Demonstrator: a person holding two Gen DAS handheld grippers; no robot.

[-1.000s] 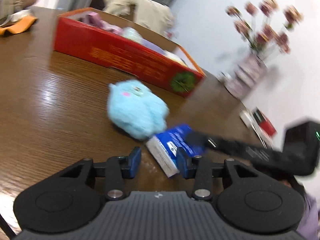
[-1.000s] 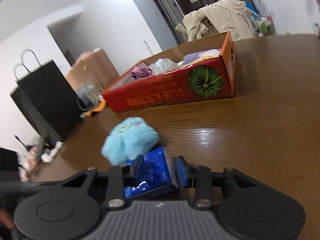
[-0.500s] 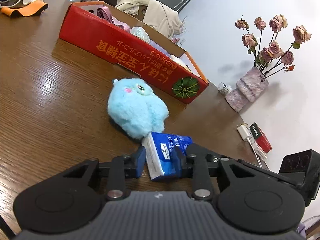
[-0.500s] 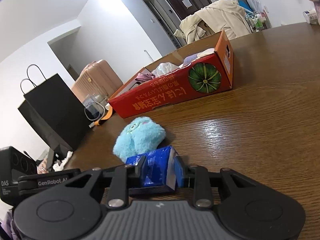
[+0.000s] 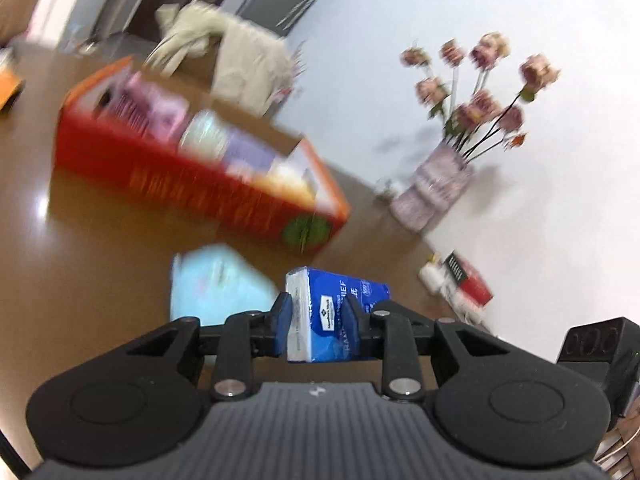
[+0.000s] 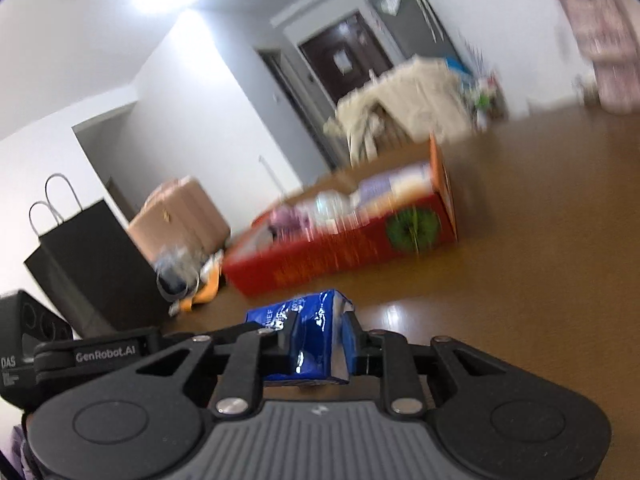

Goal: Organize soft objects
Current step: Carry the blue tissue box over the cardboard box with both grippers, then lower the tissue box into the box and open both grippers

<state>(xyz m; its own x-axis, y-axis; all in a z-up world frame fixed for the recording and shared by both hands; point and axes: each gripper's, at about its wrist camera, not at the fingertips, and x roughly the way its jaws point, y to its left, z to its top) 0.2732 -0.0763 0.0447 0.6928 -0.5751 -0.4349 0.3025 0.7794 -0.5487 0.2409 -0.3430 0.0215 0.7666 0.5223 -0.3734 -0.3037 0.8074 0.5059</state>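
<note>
Left tongs (image 5: 316, 316): clamped on tissue pack (image 5: 336, 312)
Right tongs (image 6: 316, 340): clamped on pack, just tightened
Advice: both ends were best kept level toward box (image 5: 192, 176)

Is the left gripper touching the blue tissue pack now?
Touching. The left wrist view shows the left gripper with both pads pressed against the sides of the blue tissue pack.

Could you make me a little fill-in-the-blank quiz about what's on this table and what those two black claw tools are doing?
1. Both sets of jaws are clamped on the same ____ tissue pack.
2. The red box has a picture of a green ____ on its end.
3. Just left of the pack in the left wrist view lies a fluffy plush toy coloured light ____.
4. By the wall a vase holds ____.

Missing words: blue; pumpkin; blue; flowers
</note>
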